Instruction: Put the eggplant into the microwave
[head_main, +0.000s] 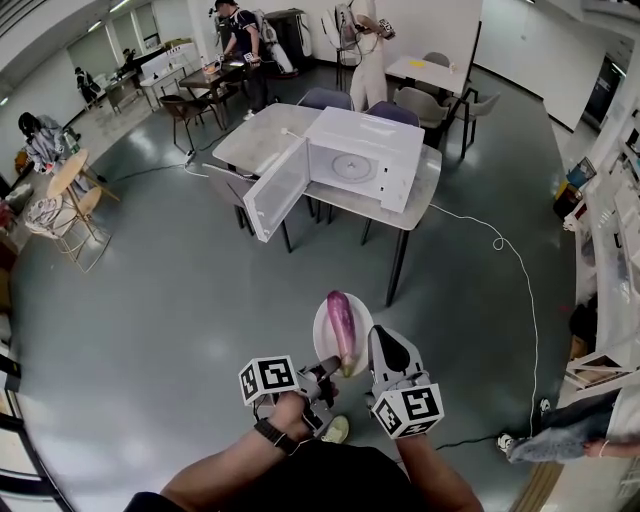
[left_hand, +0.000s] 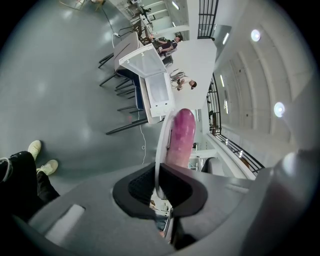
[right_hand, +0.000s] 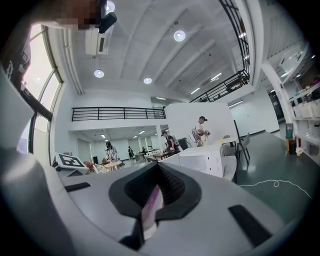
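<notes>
Fingers of left gripper (left_hand: 160, 187) are closed tight on the near rim of a round white plate (head_main: 364, 322), with the rim pinched edge-on between the black pads. Long purple eggplant (head_main: 342, 322) lies lengthwise on the plate, its far end toward the room. The plate is carried in the air over grey polished floor (head_main: 150, 300), just ahead of the person's body. Further off stands a boxy white microwave (head_main: 365, 155) with its door (head_main: 278, 190) swung wide open to the left. It sits on a pale grey tabletop (head_main: 255, 135), well apart from the plate, and its cavity looks bare. Right gripper (right_hand: 152, 200) is also closed, its pads nipping the plate's right-hand edge. A thin white strip with a purple tint shows between them. Both marker cubes face up beside the plate.
</notes>
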